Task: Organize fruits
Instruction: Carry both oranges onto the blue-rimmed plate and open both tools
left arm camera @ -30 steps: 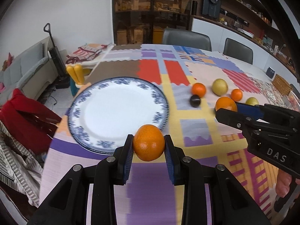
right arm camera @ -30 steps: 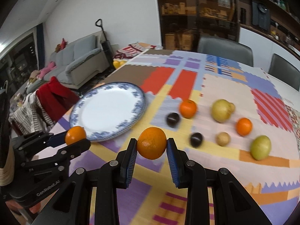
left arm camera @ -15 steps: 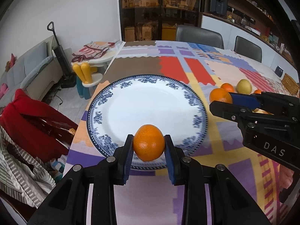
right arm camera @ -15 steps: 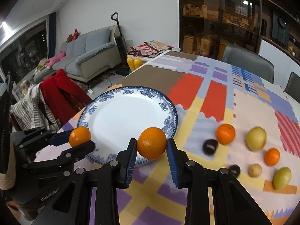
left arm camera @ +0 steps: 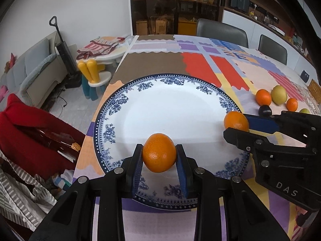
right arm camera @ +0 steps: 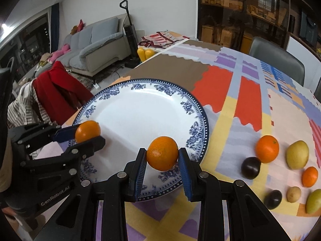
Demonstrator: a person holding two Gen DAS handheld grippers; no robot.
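Beyond the left tool, a plain white wall stood past the far end of the tabletop, which was covered in a patchwork of brown, red, purple and yellow. Dark open shelving filled with boxes rose ahead of the tool, and two grey chairs were tucked in at the far edge. Out to the tool's left sat a grey sofa, an upright black vacuum against the wall, and a small white children's table with a yellow-backed chair. A red garment lay draped nearby, possibly over a chair. The floor looked pale and tiled.
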